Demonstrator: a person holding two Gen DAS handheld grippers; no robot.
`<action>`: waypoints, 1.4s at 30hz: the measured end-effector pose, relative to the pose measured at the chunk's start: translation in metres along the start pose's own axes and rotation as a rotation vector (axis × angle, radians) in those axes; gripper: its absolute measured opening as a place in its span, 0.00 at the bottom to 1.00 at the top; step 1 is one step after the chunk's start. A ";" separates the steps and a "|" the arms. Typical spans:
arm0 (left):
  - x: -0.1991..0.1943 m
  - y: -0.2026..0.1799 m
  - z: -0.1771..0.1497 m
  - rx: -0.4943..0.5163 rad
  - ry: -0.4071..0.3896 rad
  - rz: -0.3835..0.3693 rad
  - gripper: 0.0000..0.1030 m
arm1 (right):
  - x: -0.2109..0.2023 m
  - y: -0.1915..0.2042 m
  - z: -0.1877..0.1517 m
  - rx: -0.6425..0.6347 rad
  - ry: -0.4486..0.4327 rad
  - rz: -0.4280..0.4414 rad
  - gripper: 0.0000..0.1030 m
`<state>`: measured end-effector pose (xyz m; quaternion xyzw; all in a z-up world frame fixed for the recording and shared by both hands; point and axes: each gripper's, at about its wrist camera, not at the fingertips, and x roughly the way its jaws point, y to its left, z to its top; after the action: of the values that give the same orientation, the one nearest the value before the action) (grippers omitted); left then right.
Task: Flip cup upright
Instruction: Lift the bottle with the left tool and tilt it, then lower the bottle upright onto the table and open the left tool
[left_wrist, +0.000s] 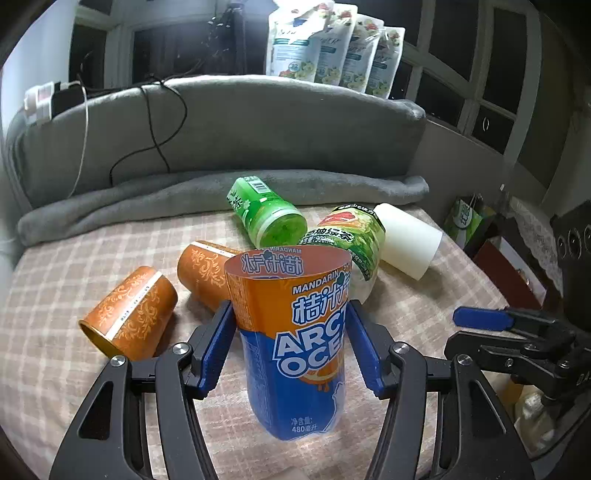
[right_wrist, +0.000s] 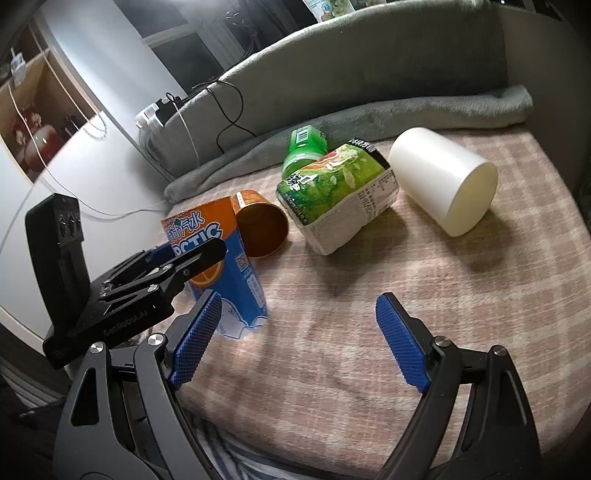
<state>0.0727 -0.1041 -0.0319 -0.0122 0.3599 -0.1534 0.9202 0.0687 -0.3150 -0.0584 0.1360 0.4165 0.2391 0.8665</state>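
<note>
An orange and blue Arctic Ocean cup (left_wrist: 295, 343) stands upright on the checked bedcover, its open mouth up. My left gripper (left_wrist: 290, 343) has its blue pads on both sides of the cup, touching it. The same cup shows in the right wrist view (right_wrist: 225, 258), with the left gripper (right_wrist: 177, 266) at it. My right gripper (right_wrist: 299, 339) is open and empty over bare cover, to the right of the cup. It shows in the left wrist view (left_wrist: 480, 317) at the right edge.
Lying on their sides are two orange patterned cups (left_wrist: 129, 314) (left_wrist: 207, 273), a green cup (left_wrist: 266, 214), a green-labelled cup (right_wrist: 340, 195) and a white cup (right_wrist: 443, 181). A rolled grey blanket (left_wrist: 221, 192) and a cushion bound the far side. The bed edge drops at right.
</note>
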 end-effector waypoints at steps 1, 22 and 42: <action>-0.001 -0.001 -0.001 0.006 -0.004 0.004 0.58 | -0.001 0.001 0.000 -0.010 -0.003 -0.012 0.85; -0.026 -0.004 -0.021 0.024 -0.009 -0.054 0.62 | -0.009 0.010 -0.002 -0.047 -0.025 -0.048 0.85; -0.087 -0.007 -0.036 0.033 -0.123 -0.086 0.76 | -0.039 0.031 -0.007 -0.126 -0.157 -0.160 0.86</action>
<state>-0.0134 -0.0820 -0.0004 -0.0220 0.2995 -0.1976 0.9331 0.0327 -0.3093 -0.0236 0.0657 0.3412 0.1834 0.9196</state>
